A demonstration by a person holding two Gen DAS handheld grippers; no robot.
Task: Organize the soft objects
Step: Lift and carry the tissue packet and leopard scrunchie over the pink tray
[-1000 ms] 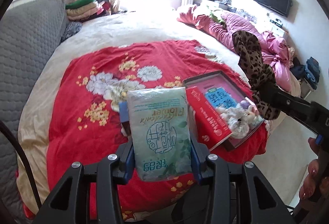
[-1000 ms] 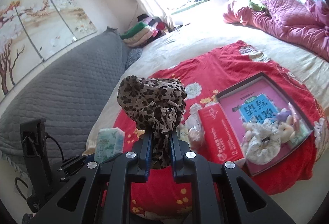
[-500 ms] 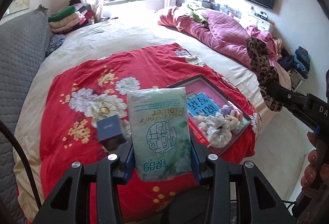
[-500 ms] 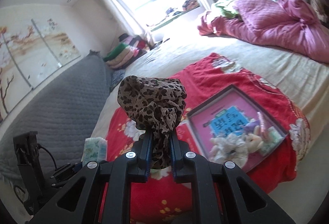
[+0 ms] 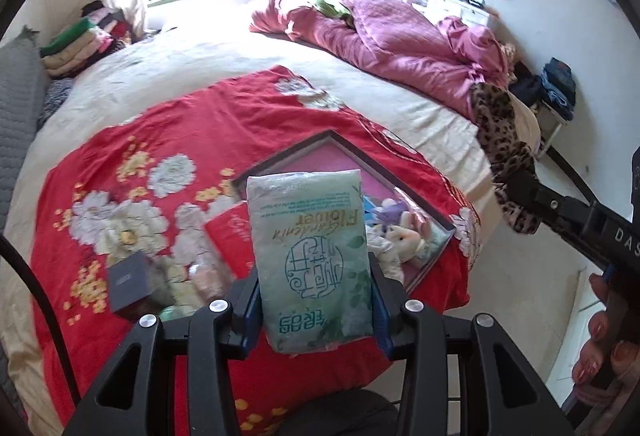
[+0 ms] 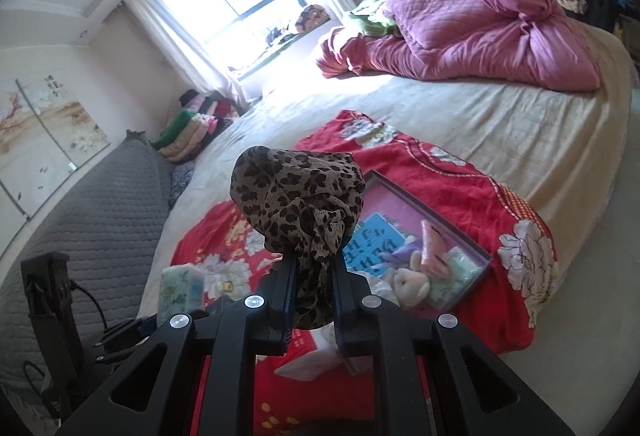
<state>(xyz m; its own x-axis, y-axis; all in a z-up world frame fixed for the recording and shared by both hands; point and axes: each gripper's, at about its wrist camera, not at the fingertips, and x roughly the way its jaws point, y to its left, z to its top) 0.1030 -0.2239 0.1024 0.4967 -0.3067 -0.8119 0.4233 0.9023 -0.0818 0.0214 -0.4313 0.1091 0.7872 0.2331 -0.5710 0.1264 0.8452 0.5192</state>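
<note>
My left gripper (image 5: 314, 290) is shut on a pale green tissue pack (image 5: 310, 256), held upright above the red floral blanket (image 5: 192, 131). My right gripper (image 6: 311, 278) is shut on a bunched leopard-print cloth (image 6: 298, 195); that cloth (image 5: 502, 151) also hangs at the right of the left wrist view. Beyond both lies a dark-framed pink box (image 6: 404, 207) with a plush bunny (image 6: 408, 282) and small soft items in it. A red book (image 5: 232, 236) leans at the box's near side. The tissue pack (image 6: 180, 286) shows at the lower left of the right wrist view.
A small dark box (image 5: 130, 280) and blurred soft packets (image 5: 188, 276) lie on the blanket at the left. A crumpled pink quilt (image 5: 392, 39) fills the bed's far right. Folded clothes (image 5: 76, 43) are stacked by the window, beside a grey headboard (image 6: 96, 215). Floor lies off the bed's right edge.
Both grippers have swung sideways along the bed with their loads. The pink box has slid left in both views, now behind the tissue pack. The views have rolled.
</note>
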